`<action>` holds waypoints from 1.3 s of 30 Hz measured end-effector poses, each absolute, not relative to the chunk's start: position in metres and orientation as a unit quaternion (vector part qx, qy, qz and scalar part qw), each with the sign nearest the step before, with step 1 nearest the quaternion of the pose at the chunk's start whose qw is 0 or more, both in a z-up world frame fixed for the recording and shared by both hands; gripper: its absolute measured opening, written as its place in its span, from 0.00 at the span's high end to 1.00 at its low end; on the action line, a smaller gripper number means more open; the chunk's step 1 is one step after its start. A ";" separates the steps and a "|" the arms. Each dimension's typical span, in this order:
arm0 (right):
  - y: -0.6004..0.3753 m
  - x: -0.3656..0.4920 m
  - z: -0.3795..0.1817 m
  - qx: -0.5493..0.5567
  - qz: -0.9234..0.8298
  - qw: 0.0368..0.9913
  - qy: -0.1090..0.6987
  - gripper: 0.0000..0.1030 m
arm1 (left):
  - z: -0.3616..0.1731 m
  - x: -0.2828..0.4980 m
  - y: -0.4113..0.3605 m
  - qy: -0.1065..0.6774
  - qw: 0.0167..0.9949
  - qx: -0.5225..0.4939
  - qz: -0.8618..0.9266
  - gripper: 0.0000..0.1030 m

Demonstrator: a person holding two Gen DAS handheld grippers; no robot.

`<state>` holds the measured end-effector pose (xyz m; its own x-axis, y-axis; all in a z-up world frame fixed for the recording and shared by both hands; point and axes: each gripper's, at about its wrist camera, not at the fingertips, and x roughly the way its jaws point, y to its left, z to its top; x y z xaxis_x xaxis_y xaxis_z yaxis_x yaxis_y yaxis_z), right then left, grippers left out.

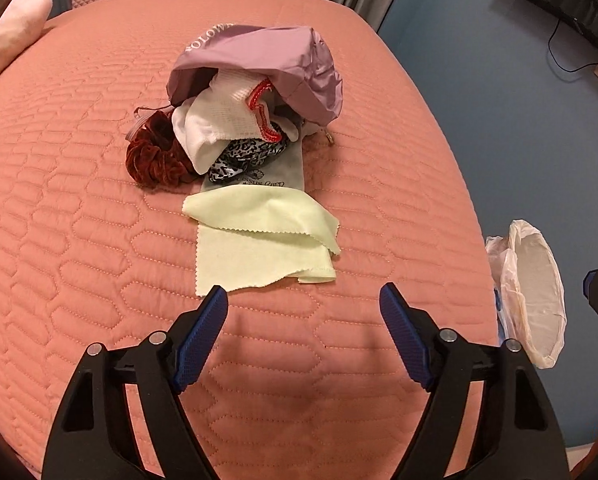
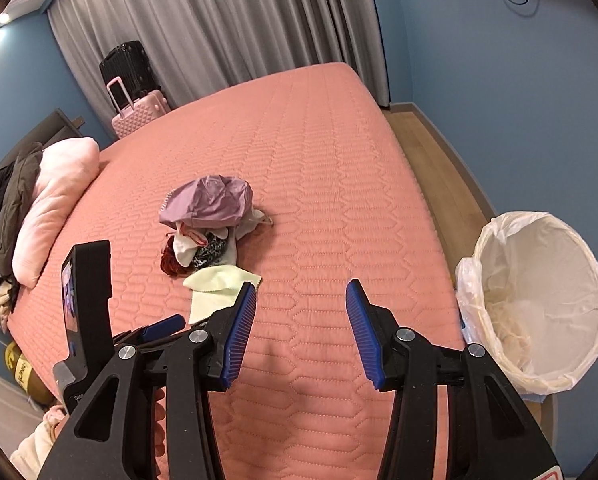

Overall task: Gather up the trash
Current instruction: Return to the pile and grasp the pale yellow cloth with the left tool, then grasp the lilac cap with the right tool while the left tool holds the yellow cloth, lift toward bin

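Quilted pink bed cover (image 1: 79,240) fills both views; its far corners and near edge are cut off by the fisheye frame, and wide bare quilting surrounds the pile on all sides. To the right, past the bed's edge, a strip of wood floor (image 2: 431,148) runs along the blue wall (image 2: 499,60). A trash bin lined with a white bag (image 2: 539,300) stands just beside the bed's right edge, mouth open; pale crumpled contents at its bottom are hard to make out. In the left wrist view the same bin (image 1: 535,296) is partly cut by the bed's edge.

Near the middle of the bed lies a lilac drawstring bag (image 1: 259,64), its printed lettering only partly readable. Its mouth spills a white knitted cloth with red trim (image 1: 223,120), beneath which a dark red velvet scrunchie (image 1: 155,156), a leopard-print scrunchie (image 1: 247,156) and a grey pouch (image 1: 295,168) are partly hidden. A pale yellow cloth (image 1: 259,240), folded over itself, lies nearest, its near edge just beyond the left fingertip (image 1: 215,300).

Left gripper (image 1: 303,296): jaws spread wide, nothing between them, above bare quilting. Right gripper (image 2: 301,292): jaws likewise spread and holding nothing, between cloth and bin; the left tool's body (image 2: 91,300) blocks part of its view
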<state>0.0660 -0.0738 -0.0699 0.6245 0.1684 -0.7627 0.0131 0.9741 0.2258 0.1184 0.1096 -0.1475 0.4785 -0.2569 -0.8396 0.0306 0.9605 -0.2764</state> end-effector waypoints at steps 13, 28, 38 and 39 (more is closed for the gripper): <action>-0.061 0.092 -0.102 0.104 0.043 0.880 0.462 0.55 | -0.168 0.139 0.108 0.532 0.834 -0.101 -0.106 0.97; 0.000 0.139 -0.094 0.118 0.095 0.875 0.461 0.55 | -0.079 0.123 0.206 0.442 0.883 -0.134 -0.077 0.98; 0.039 0.185 -0.095 0.116 0.111 0.872 0.462 0.55 | -0.052 0.149 0.236 0.407 0.902 -0.135 -0.051 0.97; 0.041 0.189 -0.096 0.118 0.111 0.872 0.463 0.55 | -0.052 0.150 0.234 0.405 0.903 -0.134 -0.052 0.97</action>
